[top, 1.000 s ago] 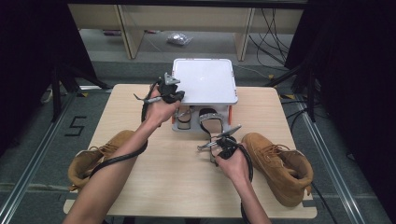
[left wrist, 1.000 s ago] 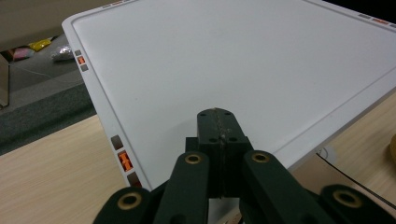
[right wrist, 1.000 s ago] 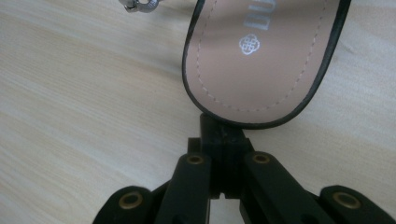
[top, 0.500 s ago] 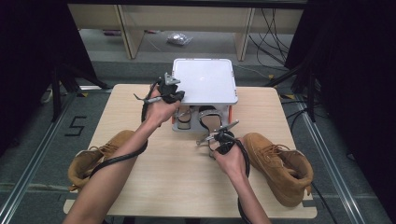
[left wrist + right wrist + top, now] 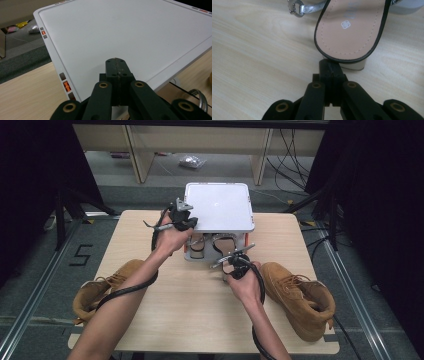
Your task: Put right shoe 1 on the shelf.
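A white flat-topped stand sits at the table's far middle, with a pair of sandals under it. My left gripper is shut with nothing in it; its tips rest over the white top near the front left corner. In the left gripper view the gripper hovers just inside the rim. My right gripper is shut and empty in front of the stand. Its tips sit right at the back rim of a sandal's tan insole; whether they touch it I cannot tell.
One tan lace-up boot lies at the table's left front edge and another at the right front. A silver buckled strap lies beside the sandal. Bare wood stretches between my forearms. Shelving and cables stand beyond the table.
My right gripper has edged a little toward the sandals. The left gripper has stayed at the stand's corner, and both have remained shut.
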Motion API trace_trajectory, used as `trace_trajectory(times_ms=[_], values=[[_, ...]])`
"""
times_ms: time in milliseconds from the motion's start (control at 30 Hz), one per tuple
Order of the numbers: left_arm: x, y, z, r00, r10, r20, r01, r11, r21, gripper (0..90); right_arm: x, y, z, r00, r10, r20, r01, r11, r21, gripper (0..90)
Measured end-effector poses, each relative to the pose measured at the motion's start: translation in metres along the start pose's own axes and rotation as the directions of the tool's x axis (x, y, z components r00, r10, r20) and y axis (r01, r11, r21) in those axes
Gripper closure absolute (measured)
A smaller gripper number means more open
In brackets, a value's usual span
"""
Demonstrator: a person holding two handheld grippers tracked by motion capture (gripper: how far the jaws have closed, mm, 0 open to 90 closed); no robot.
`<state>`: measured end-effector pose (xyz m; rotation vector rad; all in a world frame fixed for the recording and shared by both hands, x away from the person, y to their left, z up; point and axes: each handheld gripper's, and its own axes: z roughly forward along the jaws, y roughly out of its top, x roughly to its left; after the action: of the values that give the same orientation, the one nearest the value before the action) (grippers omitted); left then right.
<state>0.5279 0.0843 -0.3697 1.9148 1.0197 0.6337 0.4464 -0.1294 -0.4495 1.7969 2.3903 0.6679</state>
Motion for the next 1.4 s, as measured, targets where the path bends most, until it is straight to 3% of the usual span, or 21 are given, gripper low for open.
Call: trace_trajectory(times_ms=[233, 667, 933, 1133, 1200, 1267, 1367, 1400], values=[[0.000, 0.000, 0.000, 1.0000, -0.002, 0.001, 0.002, 1.0000, 0.000, 89.6, -0.001, 0.009, 0.000, 0.9990, -0.029, 0.034, 0.032, 0.997, -0.064, 90.0], [0.000, 0.000, 0.000, 1.0000, -0.002, 0.004, 0.002, 1.0000, -0.001, 89.7, 0.001, 0.019, 0.000, 0.9989, -0.006, 0.046, 0.010, 0.995, -0.095, 90.0], [0.002, 0.001, -0.001, 0.9999, 0.012, 0.008, -0.012, 0.9998, 0.015, 89.7, 0.000, 0.023, 0.000, 0.9981, -0.036, 0.049, 0.042, 0.992, -0.120, 90.0], [0.002, 0.001, -0.001, 0.9999, 0.013, 0.010, -0.013, 0.9998, 0.015, 89.7, 0.002, 0.028, 0.005, 0.9982, -0.013, 0.058, 0.021, 0.992, -0.127, 90.0], [0.002, 0.001, -0.001, 0.9999, 0.012, 0.011, -0.012, 0.9998, 0.015, 89.7, 0.000, 0.029, 0.005, 0.9971, -0.043, 0.063, 0.051, 0.990, -0.131, 90.0], [0.002, 0.001, -0.001, 0.9999, 0.012, 0.011, -0.013, 0.9998, 0.016, 89.7, 0.001, 0.030, 0.007, 0.9974, -0.032, 0.065, 0.041, 0.990, -0.136, 90.0], [0.003, 0.001, -0.001, 0.9999, 0.010, 0.014, -0.010, 0.9998, 0.015, 89.7, -0.001, 0.033, 0.010, 0.9957, -0.056, 0.074, 0.066, 0.987, -0.148, 90.0], [0.003, 0.001, -0.001, 0.9998, 0.009, 0.015, -0.009, 0.9998, 0.016, 89.6, 0.000, 0.033, 0.011, 0.9967, -0.038, 0.072, 0.048, 0.988, -0.146, 90.0]])
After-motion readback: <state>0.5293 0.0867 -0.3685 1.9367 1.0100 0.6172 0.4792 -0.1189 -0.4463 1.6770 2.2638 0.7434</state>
